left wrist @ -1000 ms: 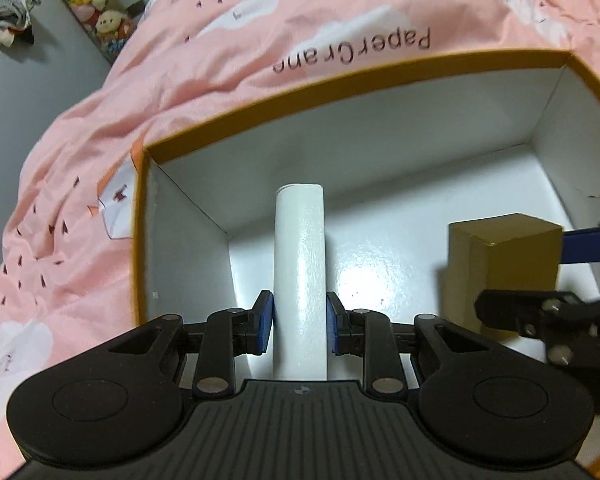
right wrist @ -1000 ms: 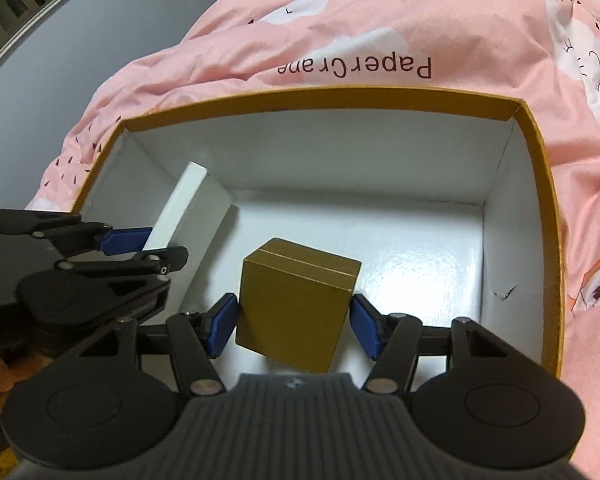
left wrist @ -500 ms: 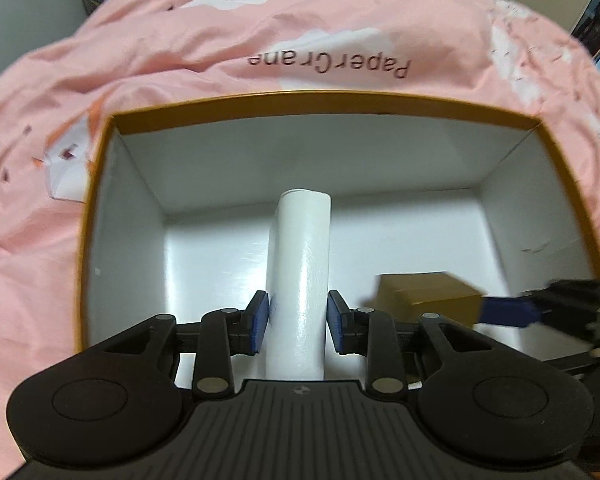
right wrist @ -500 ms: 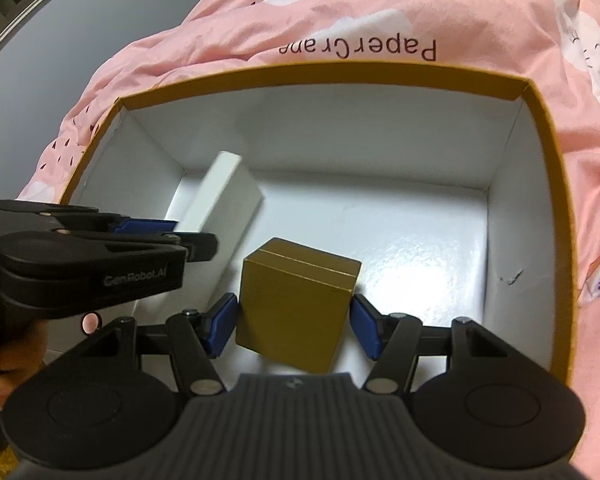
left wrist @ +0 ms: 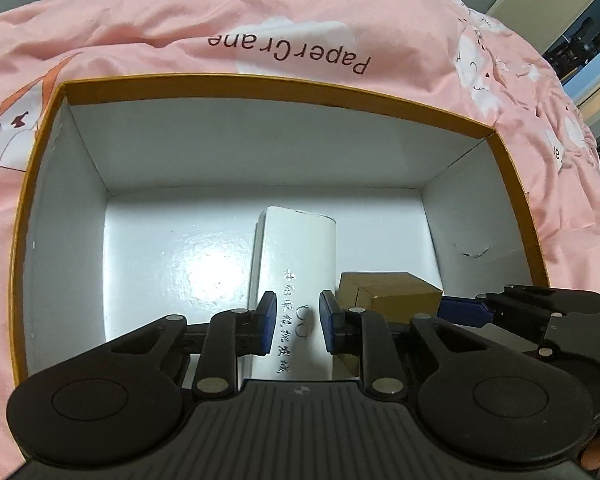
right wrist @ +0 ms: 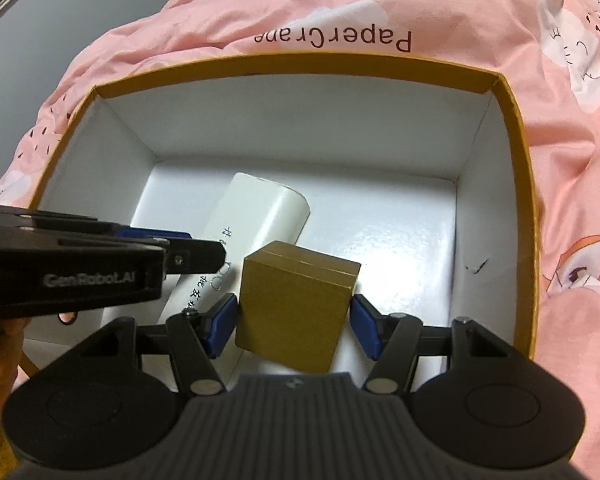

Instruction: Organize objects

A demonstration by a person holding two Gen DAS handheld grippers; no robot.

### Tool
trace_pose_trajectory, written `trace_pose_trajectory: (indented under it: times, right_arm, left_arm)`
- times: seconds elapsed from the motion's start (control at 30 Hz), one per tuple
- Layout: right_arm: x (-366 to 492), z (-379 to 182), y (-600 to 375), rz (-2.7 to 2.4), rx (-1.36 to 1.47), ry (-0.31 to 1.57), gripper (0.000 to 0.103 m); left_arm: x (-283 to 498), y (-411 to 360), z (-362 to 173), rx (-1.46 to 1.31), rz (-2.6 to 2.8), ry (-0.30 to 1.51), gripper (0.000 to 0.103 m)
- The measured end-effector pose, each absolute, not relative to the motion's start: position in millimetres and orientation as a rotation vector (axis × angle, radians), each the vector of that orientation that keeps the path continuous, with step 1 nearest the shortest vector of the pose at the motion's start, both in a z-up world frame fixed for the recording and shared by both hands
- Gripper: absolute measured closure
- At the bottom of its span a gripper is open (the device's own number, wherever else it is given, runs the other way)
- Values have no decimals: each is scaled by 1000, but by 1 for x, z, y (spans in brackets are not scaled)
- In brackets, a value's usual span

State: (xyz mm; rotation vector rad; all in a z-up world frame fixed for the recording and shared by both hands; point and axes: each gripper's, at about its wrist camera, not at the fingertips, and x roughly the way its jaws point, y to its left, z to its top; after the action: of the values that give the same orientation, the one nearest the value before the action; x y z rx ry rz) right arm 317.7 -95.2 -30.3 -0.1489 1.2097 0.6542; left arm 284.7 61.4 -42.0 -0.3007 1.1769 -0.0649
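A large open box with a gold rim (left wrist: pixel 260 84) and white inside lies on a pink duvet; it also shows in the right wrist view (right wrist: pixel 300 60). My left gripper (left wrist: pixel 297 322) is shut on a long white box (left wrist: pixel 296 264) with printed characters, held low inside the big box. My right gripper (right wrist: pixel 293 322) is shut on a gold cube box (right wrist: pixel 296 304), also inside, right beside the white box (right wrist: pixel 256 232). The cube (left wrist: pixel 388 290) shows in the left wrist view just right of the white box.
The pink duvet (left wrist: pixel 300 20) printed "PaperCrane" surrounds the box on all sides. The box floor (left wrist: pixel 180 264) is bare white to the left of the white box and at the far right (right wrist: pixel 400 248). A small tear marks the right wall (right wrist: pixel 476 266).
My left gripper has swung right and lowered the white box, which has rotated to show its printed face, to beside the gold cube. The right gripper holds the cube nearly still.
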Motion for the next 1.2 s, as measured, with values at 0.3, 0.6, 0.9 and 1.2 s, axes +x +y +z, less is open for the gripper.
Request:
trace_pose_trajectory:
  times: [0.3,0.6,0.9,1.2]
  right_arm:
    - [321,-37,-72,670,-104,1306,40]
    - [312,-43,-31,745,-36,1400,62]
    - [306,-42,-10,754,-125,1393,61]
    - [339,-35,15,731,-24,1215,70]
  left_arm:
    - [233,94,16,-152,71,916,77]
    - [193,138,19,-241,166,868,75]
    - [190,149,2,-314,175,858,75]
    - [201,156,-11,-338,222,837,74]
